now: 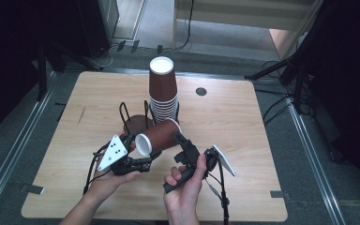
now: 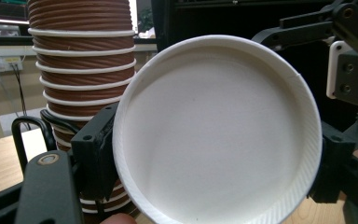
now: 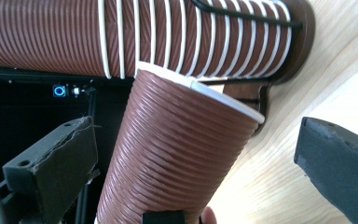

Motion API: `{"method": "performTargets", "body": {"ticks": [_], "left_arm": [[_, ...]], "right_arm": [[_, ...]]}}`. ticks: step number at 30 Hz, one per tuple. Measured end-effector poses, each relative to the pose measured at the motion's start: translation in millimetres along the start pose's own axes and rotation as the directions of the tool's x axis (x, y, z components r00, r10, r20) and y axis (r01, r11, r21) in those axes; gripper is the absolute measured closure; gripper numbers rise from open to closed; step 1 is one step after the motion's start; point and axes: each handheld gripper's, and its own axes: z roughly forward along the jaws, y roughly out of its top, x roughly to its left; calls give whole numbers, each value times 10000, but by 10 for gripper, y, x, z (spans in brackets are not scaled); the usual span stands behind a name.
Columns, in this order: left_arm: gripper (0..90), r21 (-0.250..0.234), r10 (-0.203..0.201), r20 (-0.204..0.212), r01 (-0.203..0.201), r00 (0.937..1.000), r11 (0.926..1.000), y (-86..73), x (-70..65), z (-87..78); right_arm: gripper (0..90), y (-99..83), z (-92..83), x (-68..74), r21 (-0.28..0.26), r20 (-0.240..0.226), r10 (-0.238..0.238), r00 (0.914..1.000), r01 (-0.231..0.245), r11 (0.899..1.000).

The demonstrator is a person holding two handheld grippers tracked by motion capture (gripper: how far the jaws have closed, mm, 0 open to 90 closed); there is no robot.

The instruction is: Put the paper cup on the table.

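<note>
One wide wooden counter point(image 1: 243, 140) holds a tall stack of brown cups point(image 1: 163, 89) at its far middle. Near it, the left hand-held gripper point(image 1: 138, 152) pinches a single brown cup point(image 1: 157, 136) lying sideways. Right hand-held gripper point(image 1: 180, 140) is spread beside that cup.

High view: fixed above the near edge of the pale wooden table point(image 1: 243, 140), facing forward and down, far enough to take in all four edges. Left gripper view: very close, facing the white open mouth of a ribbed brown paper cup point(image 2: 216, 130). Right gripper view: close, along that cup's side point(image 3: 177, 158). Shared by all three: this cup and the tall stack of ribbed brown paper cups point(image 1: 163, 89).
</note>
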Motion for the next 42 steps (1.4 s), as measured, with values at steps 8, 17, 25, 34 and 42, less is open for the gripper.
{"method": "performTargets", "body": {"ticks": [8, 17, 25, 34, 42], "left_arm": [[219, -116, 142, 201, -140, 9997, 9998, -13, -36, 16], [219, -184, 274, 355, -268, 9990, 9995, -23, -65, 29], [219, -227, 352, 450, -342, 9984, 9992, -33, -94, 43], [219, -292, 434, 537, -419, 9976, 9987, -35, -108, 47], [219, -310, 525, 670, -505, 9964, 9982, -34, -114, 44]], "right_arm": [[0, -23, 71, -9, 295, -170, 672, 9976, -667, 9973], [0, -5, 131, -25, 466, -197, 1145, 9932, -1135, 9924], [0, 14, 168, -42, 600, -378, 1454, 9887, -1430, 9879], [0, 0, 205, -62, 910, -476, 1659, 9850, -1611, 9827], [0, 8, 232, -85, 1013, -674, 1810, 9812, -1737, 9796]]}}
